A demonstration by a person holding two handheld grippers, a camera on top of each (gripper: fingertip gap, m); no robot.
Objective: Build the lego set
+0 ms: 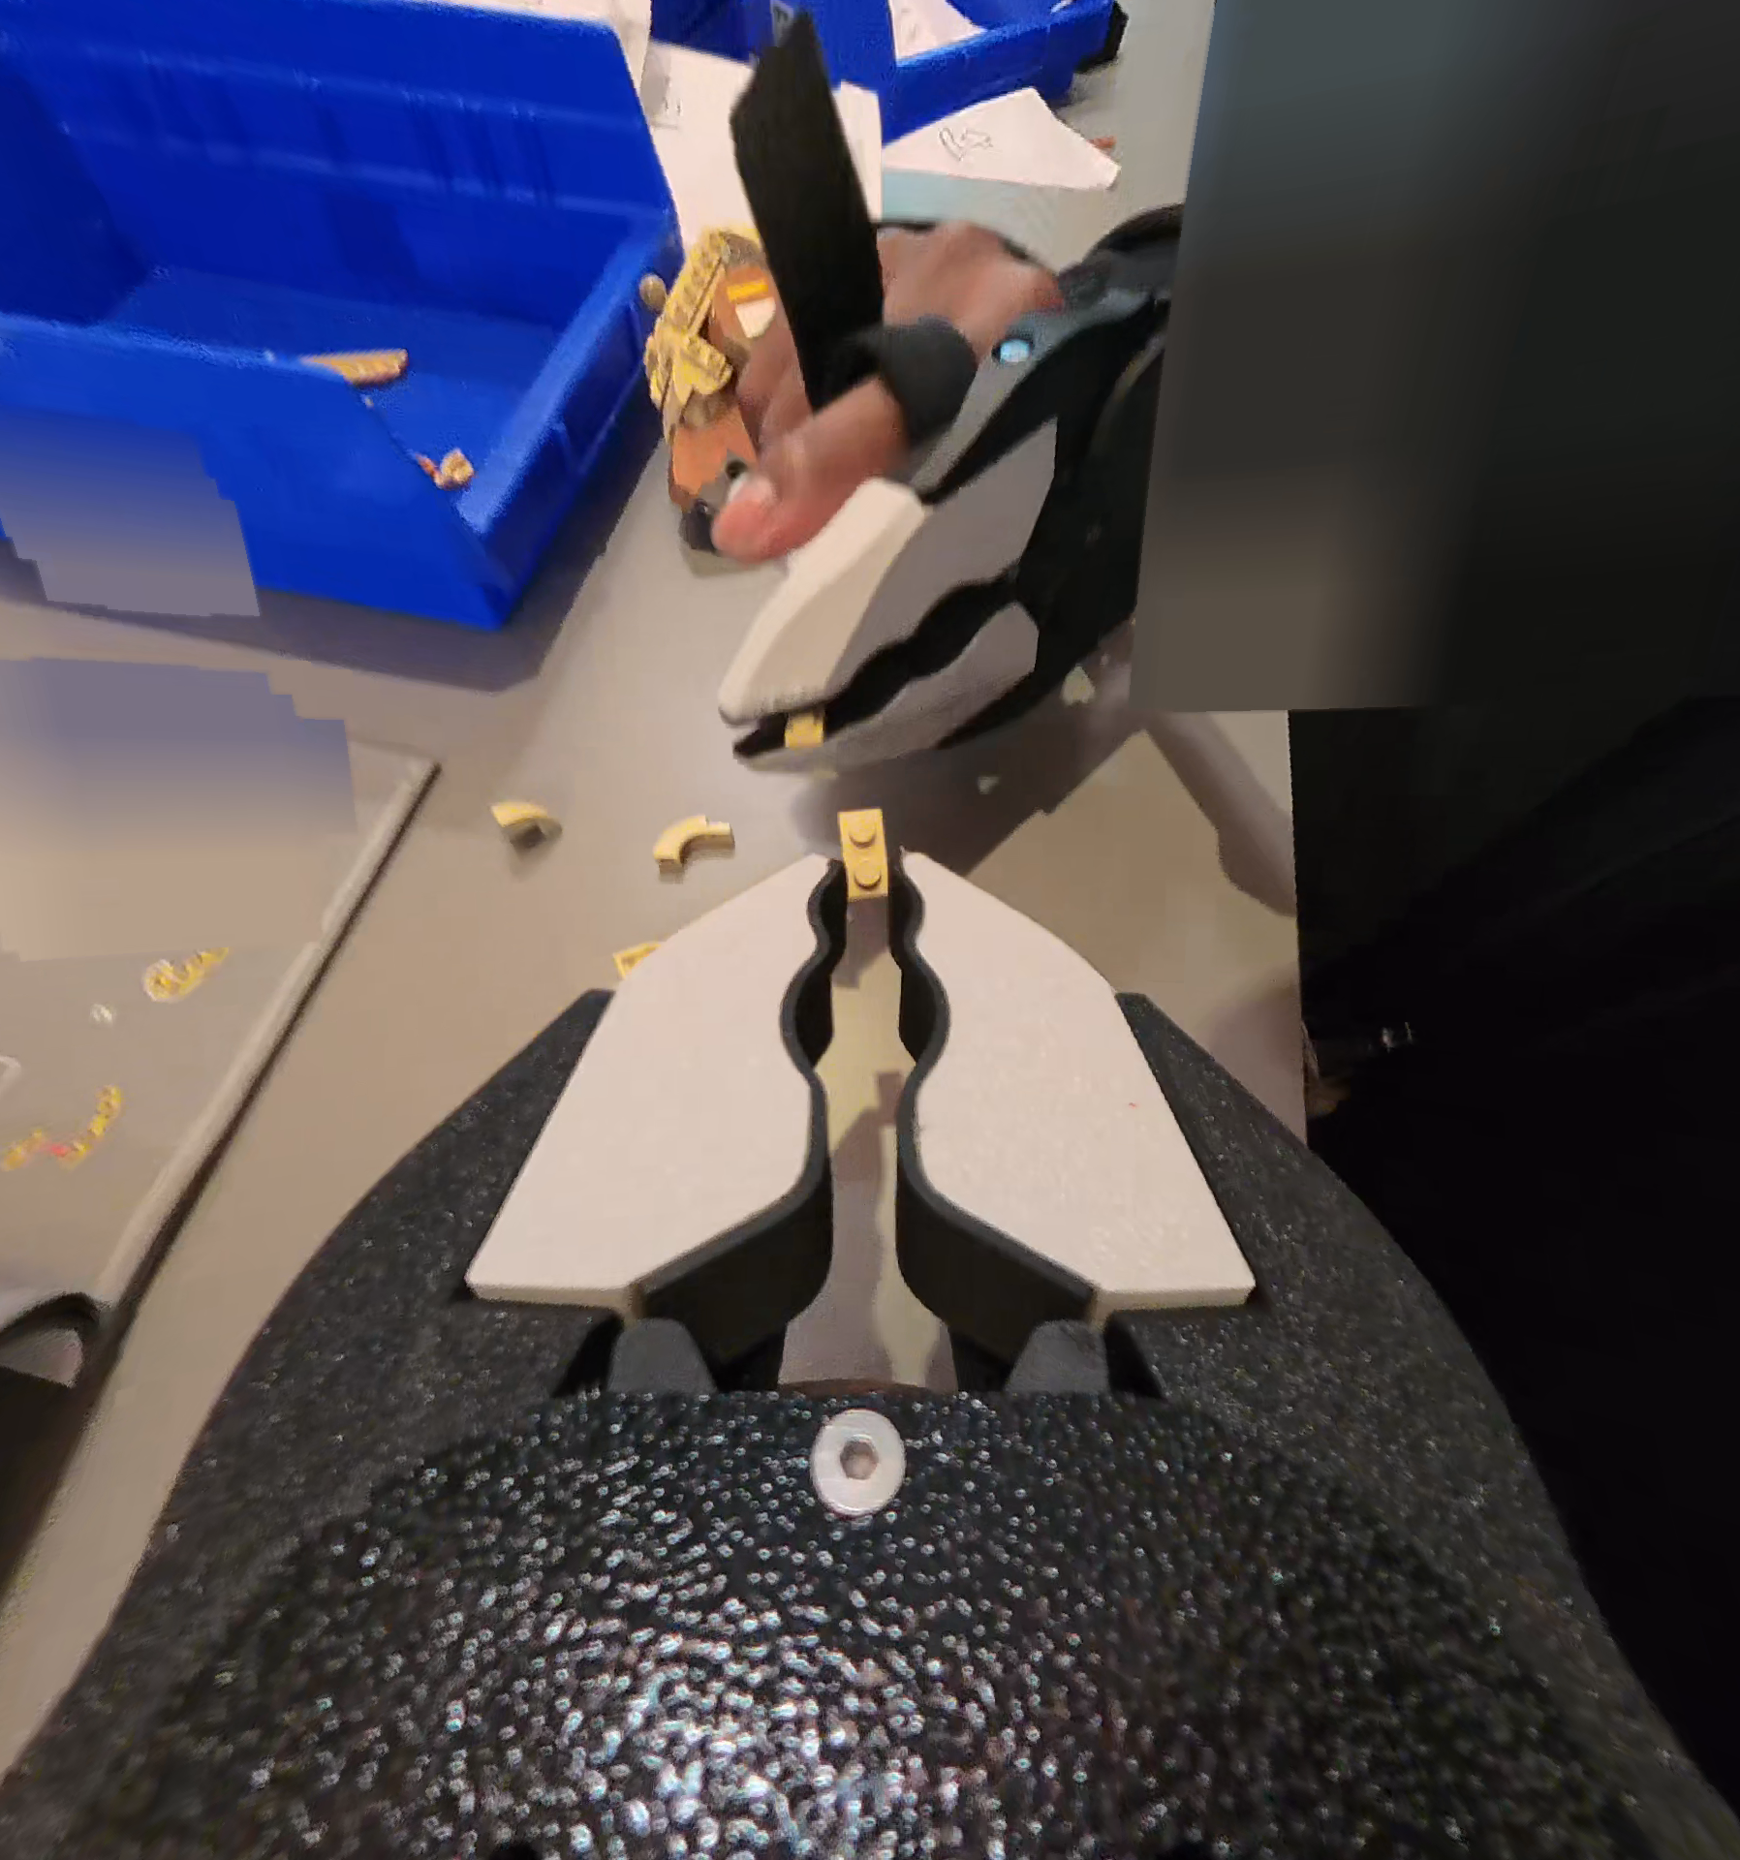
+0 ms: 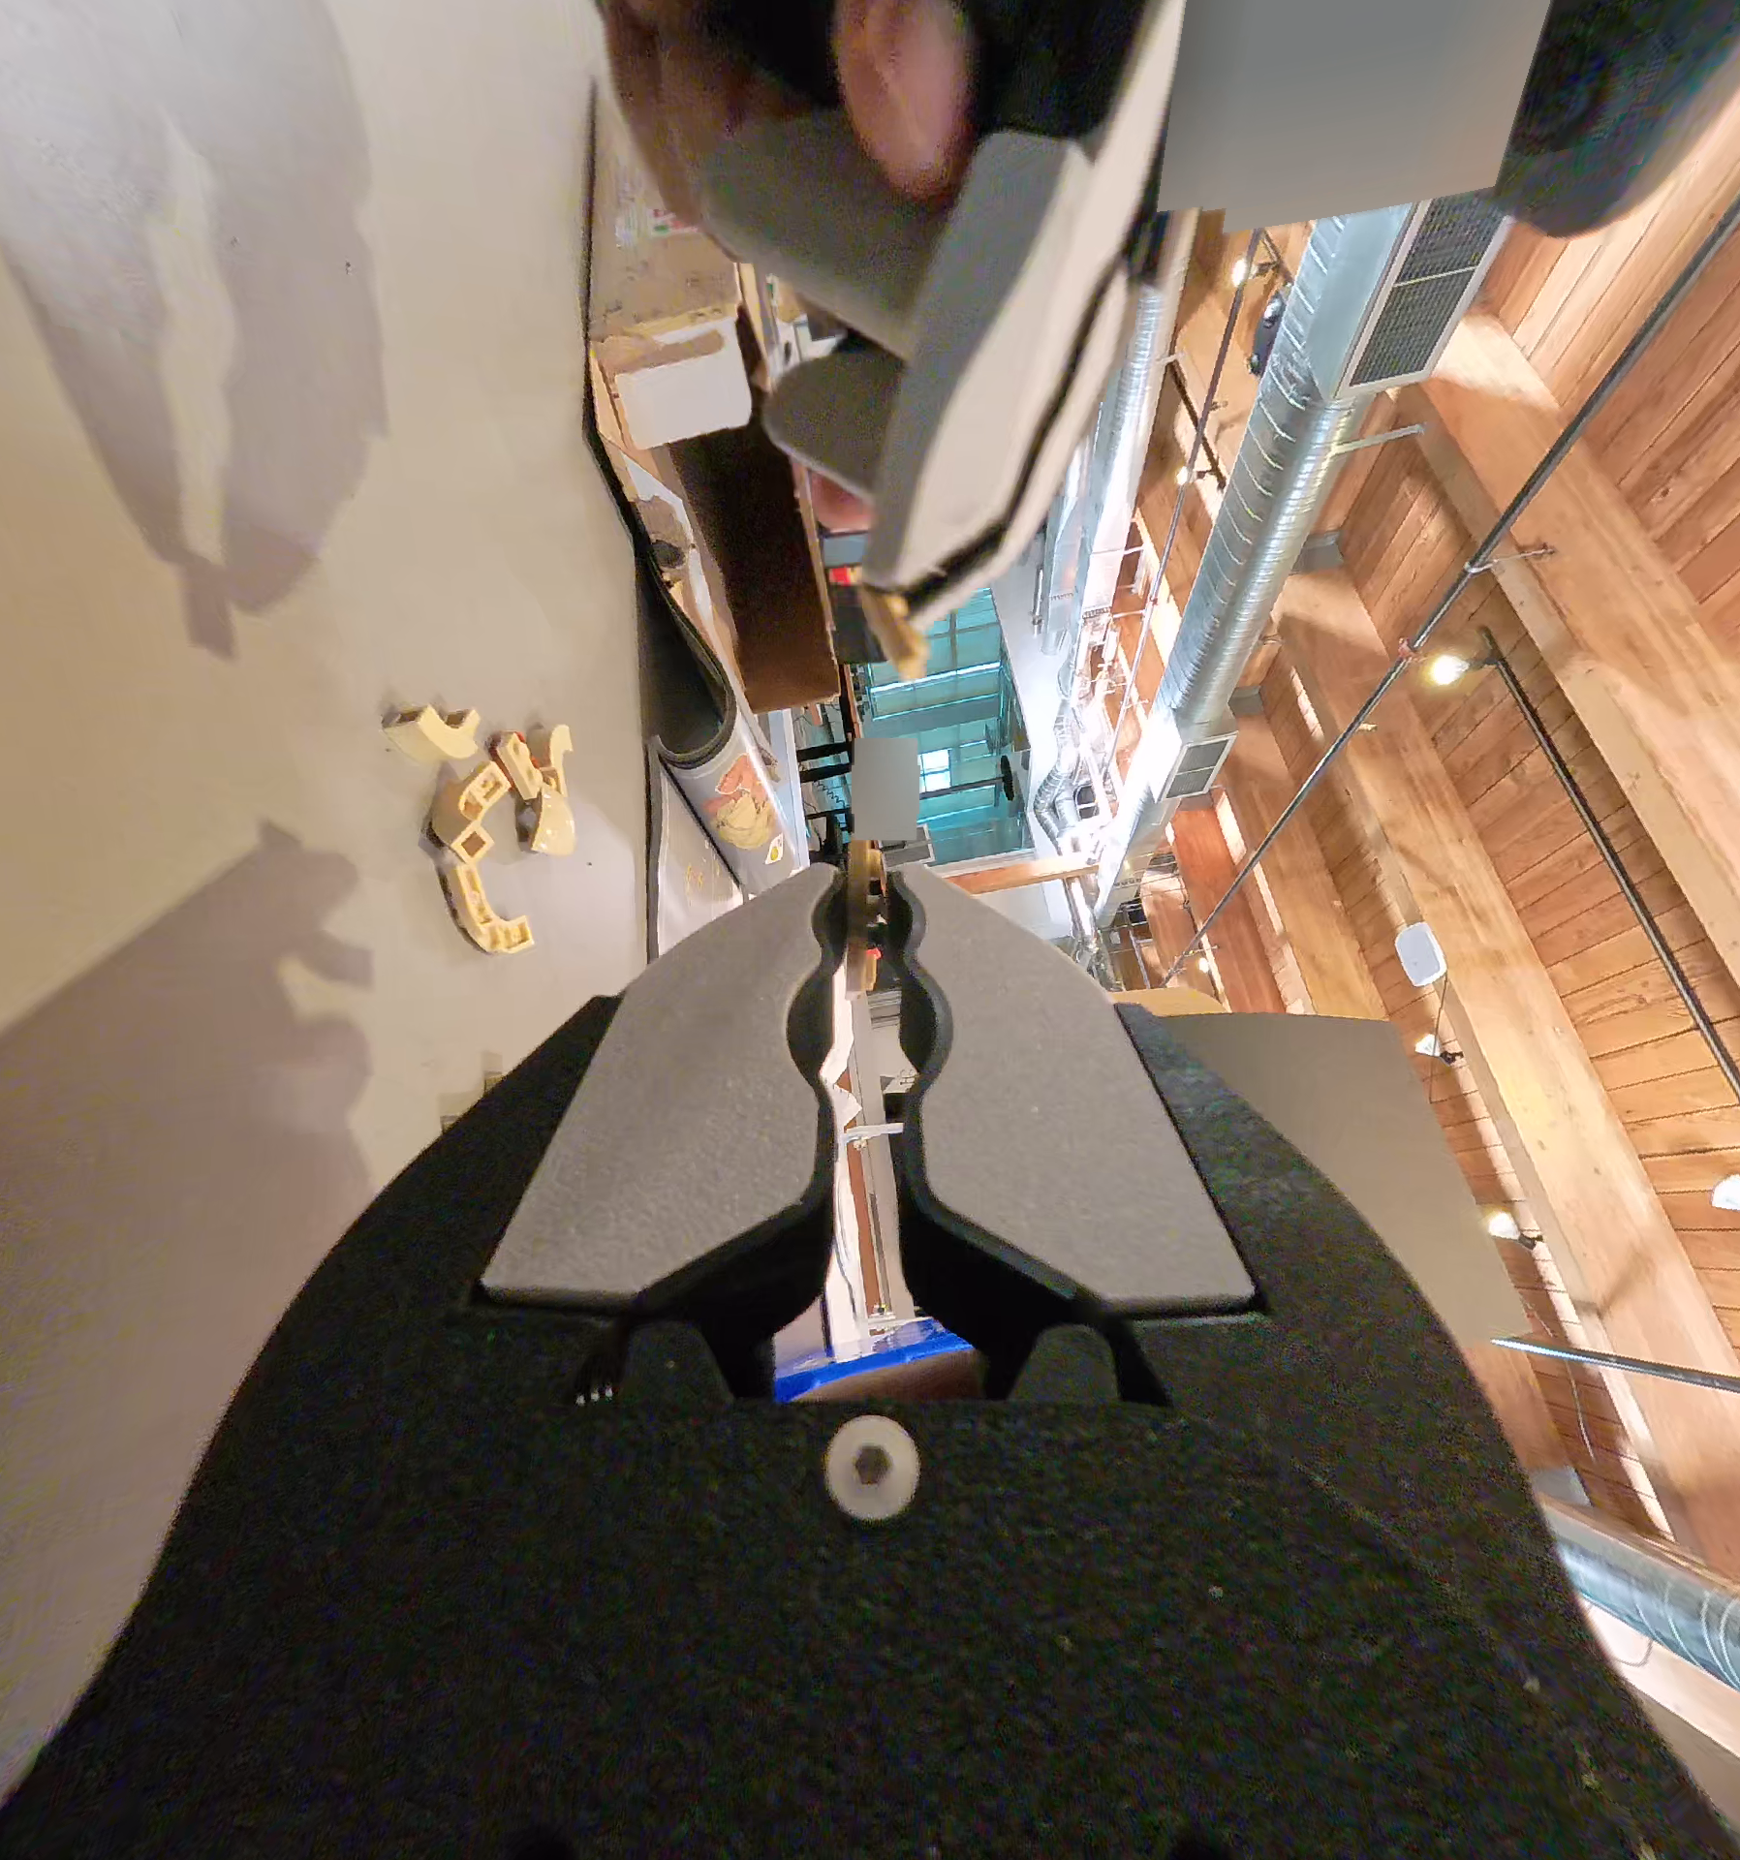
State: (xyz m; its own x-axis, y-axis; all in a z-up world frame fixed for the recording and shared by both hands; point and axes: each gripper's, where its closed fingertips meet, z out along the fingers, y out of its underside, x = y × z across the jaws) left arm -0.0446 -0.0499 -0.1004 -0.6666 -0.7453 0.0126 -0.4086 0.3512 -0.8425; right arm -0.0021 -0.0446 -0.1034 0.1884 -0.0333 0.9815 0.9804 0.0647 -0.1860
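Here the left tongs [image 1: 864,874] pinch a tan two-stud plate [image 1: 863,850].

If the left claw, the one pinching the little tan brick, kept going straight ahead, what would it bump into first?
Most likely the right claw, which hangs just beyond the left claw and its two-stud tan plate, gripping a small tan piece of its own. Depth is uncertain; it could pass underneath.

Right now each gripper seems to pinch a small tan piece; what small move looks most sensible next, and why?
Probably ease the right gripper down toward the left gripper. Its tan piece hangs just above the left's two-stud tan plate, studs facing it, with a gap between.
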